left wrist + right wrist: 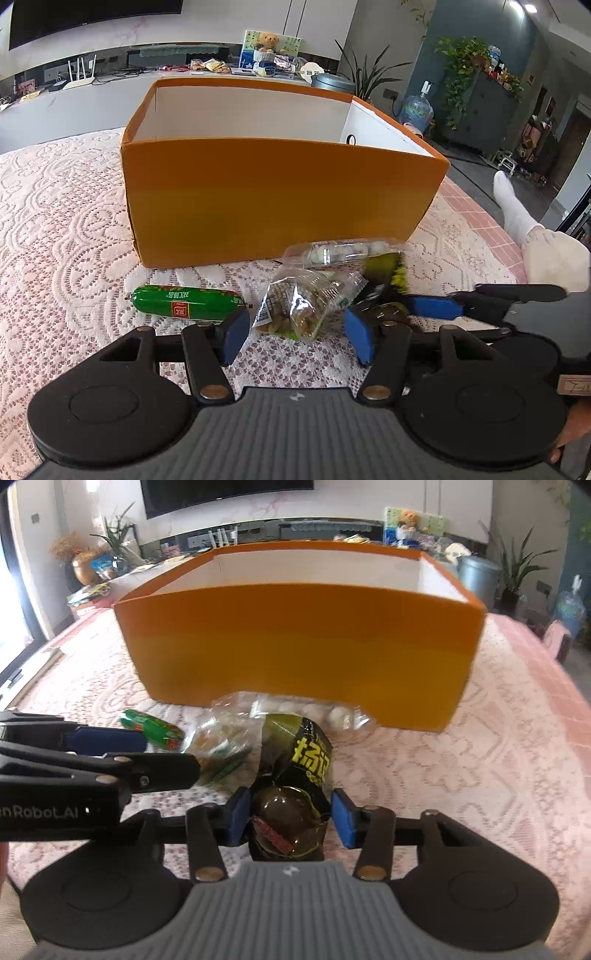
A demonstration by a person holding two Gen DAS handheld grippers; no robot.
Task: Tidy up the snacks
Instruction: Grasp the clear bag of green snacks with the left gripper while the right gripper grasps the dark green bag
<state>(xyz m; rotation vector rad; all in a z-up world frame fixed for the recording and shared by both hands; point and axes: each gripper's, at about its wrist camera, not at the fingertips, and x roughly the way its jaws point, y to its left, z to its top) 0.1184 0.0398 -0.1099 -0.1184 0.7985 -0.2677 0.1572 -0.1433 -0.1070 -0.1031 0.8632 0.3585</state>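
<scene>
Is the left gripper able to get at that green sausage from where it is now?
Probably yes. The left gripper is open, and the green sausage lies bare on the lace cloth just ahead of its left finger. Nothing covers it; the clear snack bag sits beside it, between the fingers.

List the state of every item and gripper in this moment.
Orange cardboard box: open-topped, upright, contents unseen.
Green sausage stick: lying flat on lace cloth.
Clear nut packet: on cloth, between left gripper fingers, ungrasped.
Clear white-ball packet: against box.
Black-and-yellow snack pouch: between right gripper fingers.
</scene>
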